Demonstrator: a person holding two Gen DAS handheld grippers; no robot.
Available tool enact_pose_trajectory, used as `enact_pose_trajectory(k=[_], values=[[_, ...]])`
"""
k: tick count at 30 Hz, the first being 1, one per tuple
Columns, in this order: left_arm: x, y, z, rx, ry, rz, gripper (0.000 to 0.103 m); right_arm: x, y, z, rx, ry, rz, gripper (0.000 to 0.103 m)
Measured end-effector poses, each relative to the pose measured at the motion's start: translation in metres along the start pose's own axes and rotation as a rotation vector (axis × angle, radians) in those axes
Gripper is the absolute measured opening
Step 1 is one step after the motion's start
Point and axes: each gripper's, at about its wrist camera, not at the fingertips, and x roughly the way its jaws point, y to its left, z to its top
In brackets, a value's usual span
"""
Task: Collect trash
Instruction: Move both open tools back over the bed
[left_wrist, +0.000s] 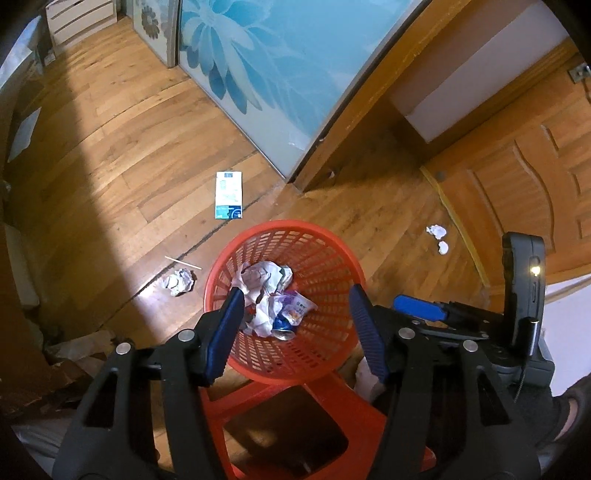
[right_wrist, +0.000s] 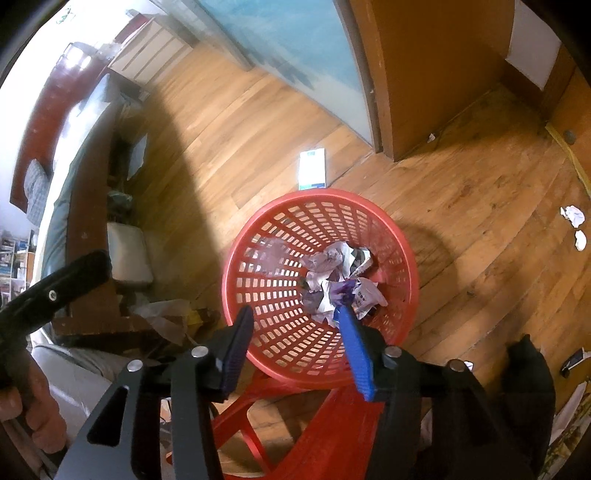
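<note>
- Two claws are hovering above a red mesh basket (left_wrist: 325, 258), both spread wide with nothing between their blue fingers.
- Left claw (left_wrist: 295, 314) is hanging over the basket's mouth, its fingers (left_wrist: 225, 332) framing the trash inside.
- Right claw (right_wrist: 295, 339) is poised over the near rim of the same basket (right_wrist: 280, 295), released and empty; its blue body is also showing at the right of the left wrist view.
- Crumpled paper (left_wrist: 262, 284), a purple-printed wrapper (left_wrist: 299, 306) and a blue can (left_wrist: 282, 326) are lying in the basket's bottom.
- One crumpled paper ball (left_wrist: 179, 282) is sitting on the wooden floor (left_wrist: 129, 166) just left of the basket, with a thin stick (left_wrist: 183, 263) lying beside it.
- One flat white-and-teal carton (left_wrist: 229, 195) is lying on the floor beyond the basket, near the sliding door with the blue flower print (left_wrist: 266, 66).
- Two small paper scraps (left_wrist: 437, 236) are lying well apart to the right, near the wooden door (left_wrist: 517, 184).
- Basket is standing beside a red plastic stool (left_wrist: 295, 417).
</note>
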Motion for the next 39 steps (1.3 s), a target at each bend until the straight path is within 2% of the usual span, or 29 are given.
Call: enact_pose_trajectory(k=[3,6,9,11,14,16,17,20,26,29,35,39], values=[[-0.011,0.006,0.001,-0.016,-0.036,0.005,0.059,-0.004,0.008,0.003,-0.023,-0.019,-0.007,0.051],[-0.034,0.018,0.004,-0.050,-0.105,0.011,0.059,-0.010,0.024,0.009,-0.068,-0.044,-0.007,0.052],[-0.075,0.044,0.003,-0.112,-0.223,-0.006,0.063,-0.012,0.051,0.016,-0.140,-0.062,-0.003,0.053],[-0.114,0.072,-0.003,-0.167,-0.327,-0.002,0.068,-0.012,0.076,0.020,-0.200,-0.075,0.003,0.053],[-0.166,0.115,-0.021,-0.246,-0.450,0.031,0.077,-0.013,0.134,0.025,-0.340,-0.100,0.034,0.053],[-0.210,0.162,-0.045,-0.343,-0.546,0.068,0.079,-0.013,0.166,0.026,-0.407,-0.109,0.060,0.053],[-0.229,0.184,-0.058,-0.391,-0.583,0.083,0.080,-0.012,0.196,0.027,-0.466,-0.118,0.086,0.053],[-0.273,0.250,-0.102,-0.540,-0.667,0.129,0.080,-0.008,0.258,0.024,-0.564,-0.127,0.149,0.053],[-0.315,0.329,-0.179,-0.722,-0.735,0.247,0.080,0.005,0.353,0.005,-0.654,-0.106,0.250,0.053],[-0.318,0.353,-0.206,-0.777,-0.757,0.266,0.080,0.012,0.388,-0.003,-0.692,-0.101,0.272,0.053],[-0.305,0.390,-0.234,-0.843,-0.792,0.268,0.080,0.028,0.444,-0.008,-0.694,-0.089,0.310,0.053],[-0.305,0.400,-0.236,-0.812,-0.778,0.292,0.080,0.030,0.482,-0.014,-0.716,-0.103,0.340,0.053]])
